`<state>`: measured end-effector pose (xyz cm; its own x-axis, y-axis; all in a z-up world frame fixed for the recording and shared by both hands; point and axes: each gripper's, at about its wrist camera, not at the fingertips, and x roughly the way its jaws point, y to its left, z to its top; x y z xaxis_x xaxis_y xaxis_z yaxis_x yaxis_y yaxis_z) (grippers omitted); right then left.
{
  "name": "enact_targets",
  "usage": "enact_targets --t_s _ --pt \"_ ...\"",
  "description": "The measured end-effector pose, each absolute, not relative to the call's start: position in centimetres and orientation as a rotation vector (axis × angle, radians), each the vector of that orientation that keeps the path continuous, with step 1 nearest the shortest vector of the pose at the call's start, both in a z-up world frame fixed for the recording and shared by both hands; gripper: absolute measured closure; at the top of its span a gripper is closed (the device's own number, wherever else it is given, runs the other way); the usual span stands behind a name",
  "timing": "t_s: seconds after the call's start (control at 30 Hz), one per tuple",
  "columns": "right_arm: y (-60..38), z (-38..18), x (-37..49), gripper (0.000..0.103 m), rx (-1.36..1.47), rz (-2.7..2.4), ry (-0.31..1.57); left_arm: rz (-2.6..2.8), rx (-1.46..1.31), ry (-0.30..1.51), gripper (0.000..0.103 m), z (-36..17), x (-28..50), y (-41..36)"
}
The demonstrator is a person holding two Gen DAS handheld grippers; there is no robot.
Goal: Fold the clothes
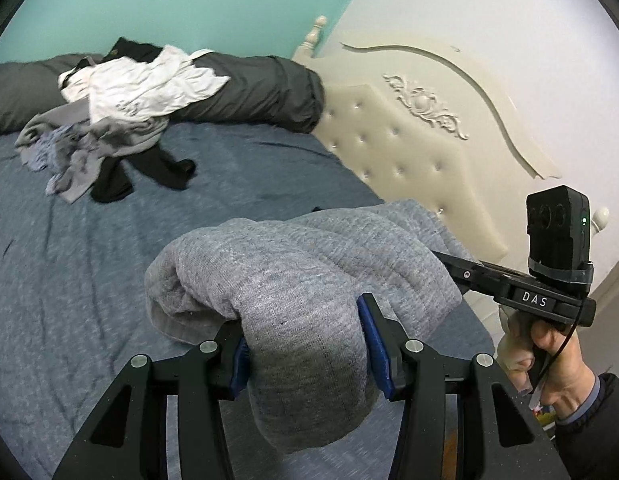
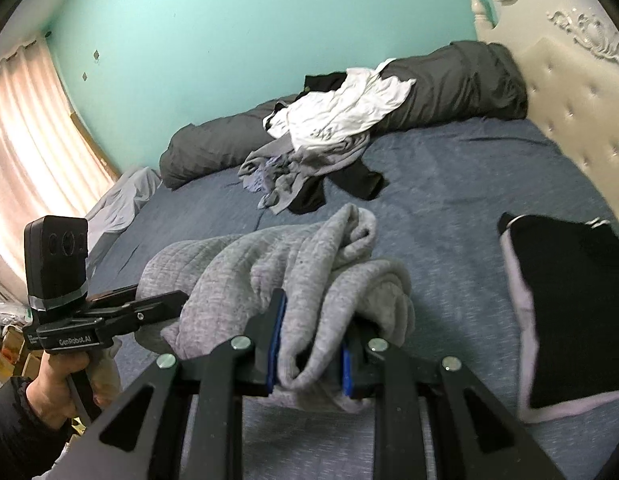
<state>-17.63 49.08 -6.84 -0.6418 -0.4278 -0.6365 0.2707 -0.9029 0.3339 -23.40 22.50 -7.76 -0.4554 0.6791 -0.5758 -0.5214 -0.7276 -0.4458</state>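
Left wrist view: we pinch the folded grey garment [image 1: 309,264] with both left gripper [image 1: 305,344] and right gripper [image 2: 307,350], above the bed [image 1: 89,280].

A bunched grey knit garment [image 1: 309,264] hangs above the blue bed, far from the unfolded clothes pile [image 1: 121,120].

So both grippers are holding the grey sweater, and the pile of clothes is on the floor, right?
Not quite. Both grippers, left and right, do hold the grey sweater, but the pile of clothes lies on the bed, not the floor. The right wrist view shows it against the dark rolled bedding.
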Motion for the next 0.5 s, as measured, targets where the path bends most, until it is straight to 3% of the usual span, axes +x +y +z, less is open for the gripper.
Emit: enact_targets --t_s 0.5 --pt "62.2 -1.9 -21.5 0.081 1.008 -2.648 -0.272 2.128 -0.926 -0.175 0.051 -3.0 -29.2 37.9"
